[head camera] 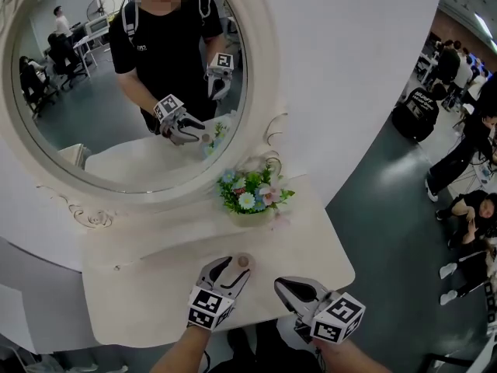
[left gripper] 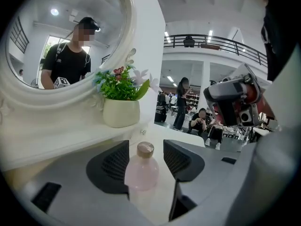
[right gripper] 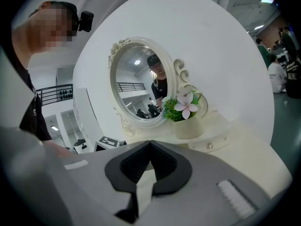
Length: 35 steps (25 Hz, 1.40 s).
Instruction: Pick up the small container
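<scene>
The small container (head camera: 244, 262) is a pale pink bottle (left gripper: 141, 172) with a tan cap. It stands upright on the cream vanity table (head camera: 140, 290), near the front edge. My left gripper (head camera: 236, 269) has its jaws apart on either side of the bottle (left gripper: 146, 145), with a gap on the right side. My right gripper (head camera: 279, 285) hovers just right of it over the table's front edge. In the right gripper view the tips (right gripper: 150, 143) meet with nothing between them.
A white pot of artificial flowers (head camera: 250, 196) stands at the back of the table against the round framed mirror (head camera: 46, 173). The table's front edge curves close below the grippers. People sit on the floor to the right (head camera: 474, 208).
</scene>
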Tool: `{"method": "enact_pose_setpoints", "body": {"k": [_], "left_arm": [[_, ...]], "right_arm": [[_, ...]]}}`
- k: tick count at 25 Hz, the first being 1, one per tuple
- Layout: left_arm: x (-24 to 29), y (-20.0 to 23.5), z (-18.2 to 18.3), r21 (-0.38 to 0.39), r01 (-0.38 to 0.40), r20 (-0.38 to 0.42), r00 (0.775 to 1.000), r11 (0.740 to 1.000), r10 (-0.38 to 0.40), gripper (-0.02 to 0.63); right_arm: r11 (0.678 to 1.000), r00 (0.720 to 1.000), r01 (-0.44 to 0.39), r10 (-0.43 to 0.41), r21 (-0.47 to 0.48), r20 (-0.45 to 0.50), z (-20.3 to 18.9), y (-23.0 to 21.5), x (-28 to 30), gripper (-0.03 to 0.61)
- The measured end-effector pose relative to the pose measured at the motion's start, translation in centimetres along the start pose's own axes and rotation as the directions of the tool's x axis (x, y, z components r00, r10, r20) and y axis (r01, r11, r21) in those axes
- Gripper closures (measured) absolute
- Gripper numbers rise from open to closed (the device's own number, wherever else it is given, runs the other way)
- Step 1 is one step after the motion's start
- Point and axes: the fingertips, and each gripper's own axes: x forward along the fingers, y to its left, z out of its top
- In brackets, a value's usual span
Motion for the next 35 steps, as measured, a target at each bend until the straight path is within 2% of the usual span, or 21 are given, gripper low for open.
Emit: {"method": "enact_pose_setpoints", "body": {"k": [8,20,27,30,32,35], "left_arm": [[3.1,-0.2,-1.8,0.015,0.005,-0.062,0.998,1.0,-0.004,0.38],[5.0,0.6,-3.3,0.037,-0.012,-0.033,0.999,0.999,0.013,0.368],[5.3,0.5,-2.9,0.079,-0.008,-0.007,1.0,0.997,0.009,0.368],[5.2,0.4,-2.4,0.075,0.001,0.017,1.0,0.997,-0.002,0.393],[5.1,0.3,-2.1,0.081,0.002,0.026,1.0,0.997,-0.004,0.459],[5.1,0.3,-2.0,0.096,0.003,0.017,1.0,0.995,-0.004,0.466]], "right_arm": [[1.0,1.0,0.019,-0.018,0.004,-0.015,-0.3,-1.1,-0.3,0.568],[0.998,0.997,0.061,-0.06,0.015,-0.045,-1.5,-2.3,-1.2,0.568],[0.997,0.997,0.071,-0.07,0.027,-0.041,-1.7,-2.5,-1.6,0.568],[0.996,0.996,0.077,-0.076,0.033,-0.039,-1.7,-2.7,-1.8,0.568],[0.996,0.996,0.079,-0.078,0.035,-0.039,-1.7,-2.6,-1.9,0.568],[0.996,0.997,0.077,-0.076,0.035,-0.034,-1.4,-2.3,-1.9,0.568]]}}
